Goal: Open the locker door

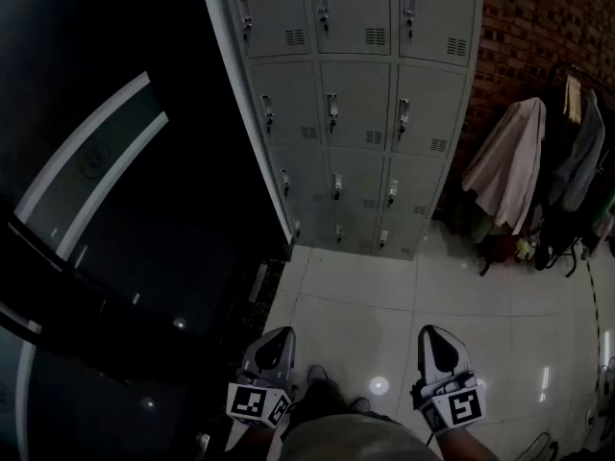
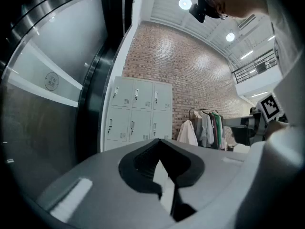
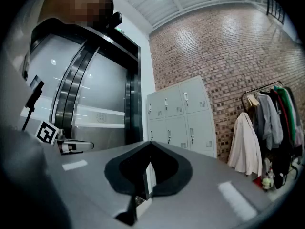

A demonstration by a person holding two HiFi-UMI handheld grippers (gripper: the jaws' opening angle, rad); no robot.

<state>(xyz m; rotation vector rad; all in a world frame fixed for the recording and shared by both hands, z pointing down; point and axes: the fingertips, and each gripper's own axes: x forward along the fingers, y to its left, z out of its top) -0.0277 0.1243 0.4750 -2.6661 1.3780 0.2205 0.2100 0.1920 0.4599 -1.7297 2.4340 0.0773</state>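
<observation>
A grey bank of lockers (image 1: 356,94) stands ahead against the wall, three columns wide, every door closed with a small handle. It also shows in the left gripper view as lockers (image 2: 138,113) and in the right gripper view as lockers (image 3: 178,116). My left gripper (image 1: 279,339) and right gripper (image 1: 432,337) hang low near my body, side by side over the tiled floor and far short of the lockers. Both have their jaws together with nothing between them. The left gripper (image 2: 159,140) and right gripper (image 3: 151,143) both face the lockers.
A clothes rack with coats (image 1: 538,171) stands to the right of the lockers against a brick wall (image 1: 548,17). A dark glass and metal wall (image 1: 96,190) runs along the left. Glossy floor tiles (image 1: 384,296) lie between me and the lockers.
</observation>
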